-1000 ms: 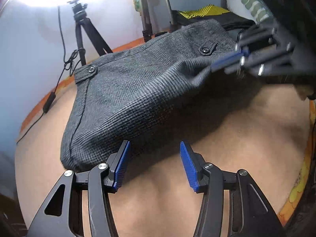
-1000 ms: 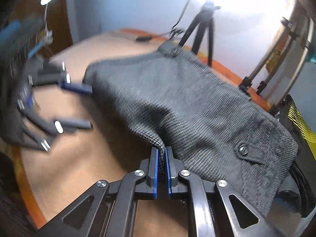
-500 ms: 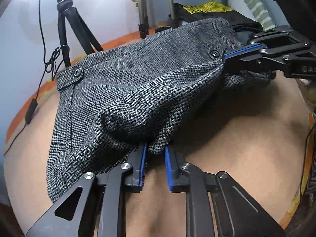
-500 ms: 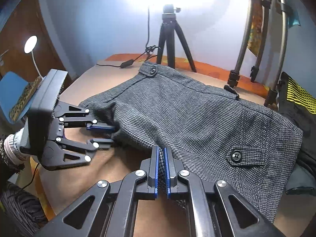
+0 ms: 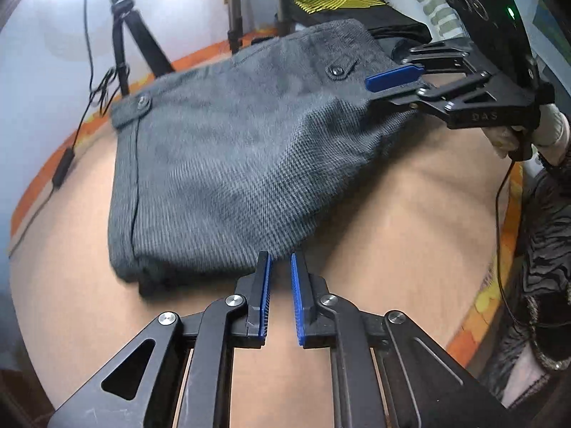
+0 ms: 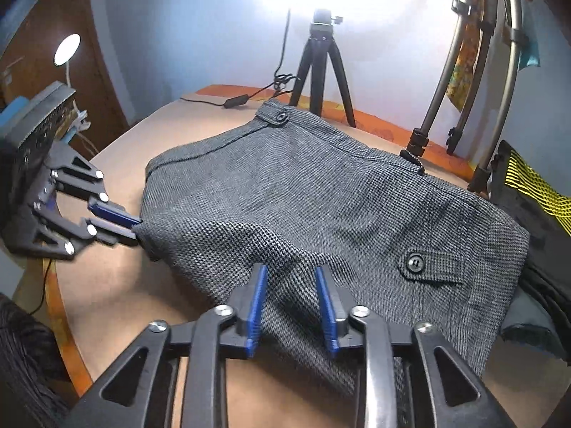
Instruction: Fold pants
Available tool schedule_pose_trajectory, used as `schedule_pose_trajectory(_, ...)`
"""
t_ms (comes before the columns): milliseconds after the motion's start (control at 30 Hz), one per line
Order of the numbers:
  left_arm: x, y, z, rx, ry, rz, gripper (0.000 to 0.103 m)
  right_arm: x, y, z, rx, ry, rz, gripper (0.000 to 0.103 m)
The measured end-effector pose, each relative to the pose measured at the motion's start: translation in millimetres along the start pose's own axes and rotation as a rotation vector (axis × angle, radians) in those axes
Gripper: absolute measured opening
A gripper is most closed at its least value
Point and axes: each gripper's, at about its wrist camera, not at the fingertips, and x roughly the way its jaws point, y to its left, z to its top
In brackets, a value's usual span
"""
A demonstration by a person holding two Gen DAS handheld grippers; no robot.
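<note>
The grey houndstooth pants (image 5: 228,164) lie folded on the tan table (image 5: 410,221), waistband buttons toward the far edge; they also show in the right wrist view (image 6: 321,196). My left gripper (image 5: 280,267) sits at the near fold edge with its jaws a small gap apart and nothing clamped between them; it also shows in the right wrist view (image 6: 134,228). My right gripper (image 6: 291,278) is open over the near right part of the cloth and holds nothing; it also shows in the left wrist view (image 5: 385,87).
A black tripod (image 6: 321,71) and a cable with an inline box (image 6: 235,101) stand at the far table edge. Metal stand legs (image 6: 464,107) and a black bag with yellow mesh (image 6: 535,185) are at the right. The table has an orange rim (image 5: 492,285).
Both grippers have let go of the fold edge: the right jaws opened wide, the left jaws parted slightly. The lifted cloth has dropped and now lies flat on the table.
</note>
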Motion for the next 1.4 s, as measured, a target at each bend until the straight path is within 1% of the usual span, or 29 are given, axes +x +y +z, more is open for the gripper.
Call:
schedule_pose_trajectory(67, -3, 0, -6, -0.016, -0.002, 0.020, 0.013, -4, 8, -11, -0.040, 0.014, 0.002, 0.035)
schedule_pose_trajectory(100, -5, 0, -8, -0.027, -0.010, 0.033, 0.021, -5, 11, -14, -0.057, 0.020, -0.011, 0.037)
schedule_pose_trajectory(167, -9, -4, -9, -0.037, -0.051, 0.066, 0.030, -7, 13, -26, -0.069, 0.036, -0.061, 0.040)
schedule_pose_trajectory(200, -9, -9, -8, -0.034, -0.069, 0.073, 0.031, -9, 10, -30, -0.054, 0.040, -0.073, 0.044)
schedule_pose_trajectory(233, -8, -14, -6, -0.023, -0.081, 0.078, 0.032, -11, 6, -35, -0.026, 0.045, -0.091, 0.047)
schedule_pose_trajectory(300, 0, -28, 1, 0.018, -0.098, 0.123, 0.044, -20, -9, -47, 0.063, 0.039, -0.139, 0.057)
schedule_pose_trajectory(367, 13, -37, 8, 0.042, -0.101, 0.150, 0.046, -33, -31, -61, 0.206, 0.021, -0.178, 0.058)
schedule_pose_trajectory(400, 18, -38, 9, 0.048, -0.096, 0.165, 0.047, -42, -44, -70, 0.306, 0.009, -0.186, 0.061)
schedule_pose_trajectory(467, 31, -42, 14, 0.065, -0.081, 0.214, 0.047, -51, -61, -83, 0.440, -0.007, -0.194, 0.065)
schedule_pose_trajectory(500, 38, -43, 16, 0.077, -0.070, 0.233, 0.046, -55, -69, -92, 0.502, -0.013, -0.189, 0.066)
schedule_pose_trajectory(633, 51, -49, 16, 0.142, -0.037, 0.267, 0.046, -54, -91, -112, 0.643, 0.002, -0.191, 0.066)
schedule_pose_trajectory(700, 50, -46, 17, 0.148, -0.042, 0.249, 0.046, -51, -101, -119, 0.724, 0.001, -0.132, 0.067)
schedule_pose_trajectory(733, 50, -42, 18, 0.141, -0.036, 0.231, 0.038, -48, -106, -121, 0.763, 0.000, -0.101, 0.067)
schedule_pose_trajectory(767, 51, -40, 18, 0.144, -0.031, 0.234, 0.024, -45, -110, -122, 0.808, -0.004, -0.064, 0.069)
schedule_pose_trajectory(800, 53, -37, 19, 0.153, -0.024, 0.239, 0.020, -39, -115, -124, 0.853, -0.021, -0.012, 0.070)
schedule_pose_trajectory(833, 52, -35, 20, 0.152, -0.020, 0.221, 0.019, -36, -121, -125, 0.904, -0.042, 0.044, 0.070)
schedule_pose_trajectory(867, 51, -32, 21, 0.146, -0.013, 0.202, 0.015, -33, -124, -127, 0.938, -0.057, 0.076, 0.071)
schedule_pose_trajectory(967, 46, -28, 27, 0.156, 0.000, 0.185, 0.012, -24, -132, -124, 0.994, -0.087, 0.109, 0.071)
schedule_pose_trajectory(1000, 43, -27, 29, 0.162, 0.002, 0.184, 0.012, -18, -134, -122, 1.011, -0.092, 0.121, 0.069)
schedule_pose_trajectory(1033, 39, -28, 32, 0.177, 0.007, 0.181, 0.012, -14, -135, -123, 1.030, -0.095, 0.141, 0.063)
schedule_pose_trajectory(1067, 37, -29, 35, 0.197, 0.011, 0.185, 0.012, -8, -135, -122, 1.051, -0.103, 0.167, 0.045)
schedule_pose_trajectory(1100, 35, -30, 36, 0.215, 0.015, 0.190, 0.012, -7, -134, -121, 1.044, -0.096, 0.156, 0.034)
schedule_pose_trajectory(1133, 34, -32, 37, 0.235, 0.029, 0.181, 0.012, -7, -132, -115, 1.013, -0.081, 0.115, 0.028)
schedule_pose_trajectory(1167, 35, -33, 36, 0.242, 0.055, 0.163, 0.012, -13, -129, -108, 0.975, -0.087, 0.090, 0.025)
schedule_pose_trajectory(1200, 37, -32, 34, 0.238, 0.075, 0.151, 0.018, -19, -126, -100, 0.933, -0.104, 0.068, 0.023)
schedule_pose_trajectory(1233, 36, -31, 30, 0.229, 0.077, 0.144, 0.020, -33, -118, -86, 0.839, -0.135, 0.007, 0.022)
schedule_pose_trajectory(1267, 32, -27, 26, 0.194, 0.066, 0.119, 0.024, -40, -113, -75, 0.771, -0.149, -0.053, 0.021)
schedule_pose_trajectory(1300, 29, -21, 23, 0.155, 0.054, 0.104, 0.032, -43, -108, -69, 0.728, -0.153, -0.093, 0.021)
schedule_pose_trajectory(1400, 4, 13, 8, -0.033, -0.046, 0.062, 0.047, -35, -100, -66, 0.686, -0.114, -0.135, 0.021)
